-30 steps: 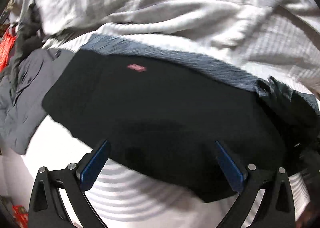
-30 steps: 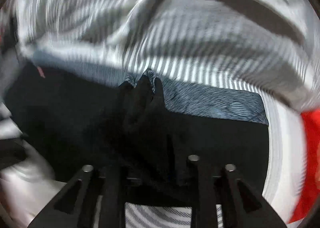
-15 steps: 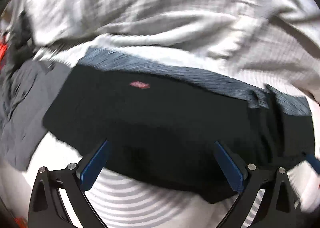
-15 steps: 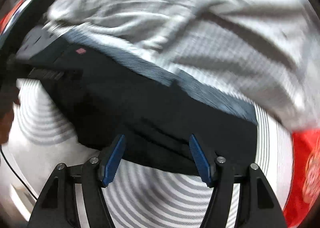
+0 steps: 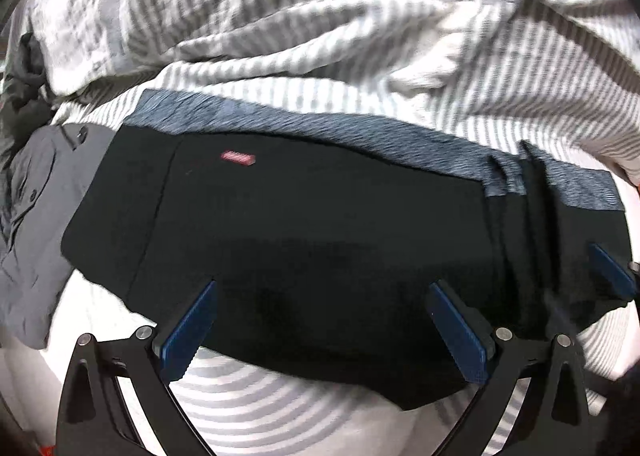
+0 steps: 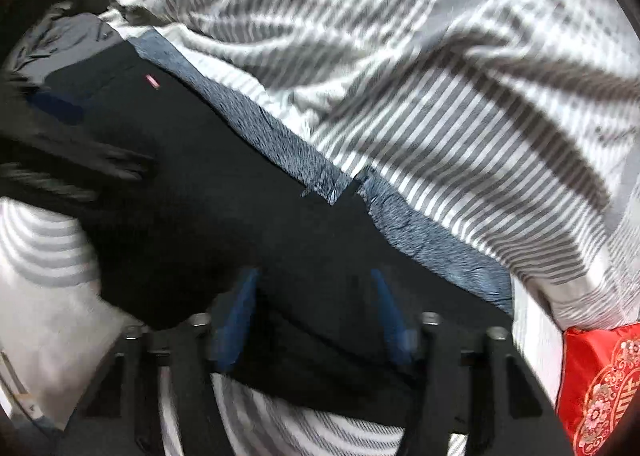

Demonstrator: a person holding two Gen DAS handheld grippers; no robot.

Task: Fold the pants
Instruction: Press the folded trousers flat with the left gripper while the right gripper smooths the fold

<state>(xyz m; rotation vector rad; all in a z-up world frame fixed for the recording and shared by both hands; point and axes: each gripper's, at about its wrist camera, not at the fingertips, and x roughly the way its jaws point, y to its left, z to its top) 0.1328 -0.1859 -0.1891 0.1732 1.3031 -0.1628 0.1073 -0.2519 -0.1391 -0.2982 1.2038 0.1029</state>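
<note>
The black pants [image 5: 312, 224] lie folded in a long band across the striped bedding, with a small red label [image 5: 238, 157] and a blue-grey fleece lining [image 5: 280, 124] showing along the far edge. They also show in the right wrist view [image 6: 224, 200]. My left gripper [image 5: 320, 320] is open and empty, its blue pads over the near edge of the pants. My right gripper [image 6: 316, 308] is open and empty over the right part of the pants; one of its blue pads shows at the right of the left wrist view [image 5: 610, 268].
A grey garment [image 5: 36, 208] lies left of the pants. A rumpled grey-and-white striped duvet [image 5: 340, 28] is heaped behind them. A red embroidered cushion [image 6: 600, 376] sits at the far right. Striped sheet [image 5: 256, 400] shows in front.
My right gripper opened and let go of a bunched fold of the pants, then drew back. The pants now lie flatter. My left gripper stayed open and nearly still.
</note>
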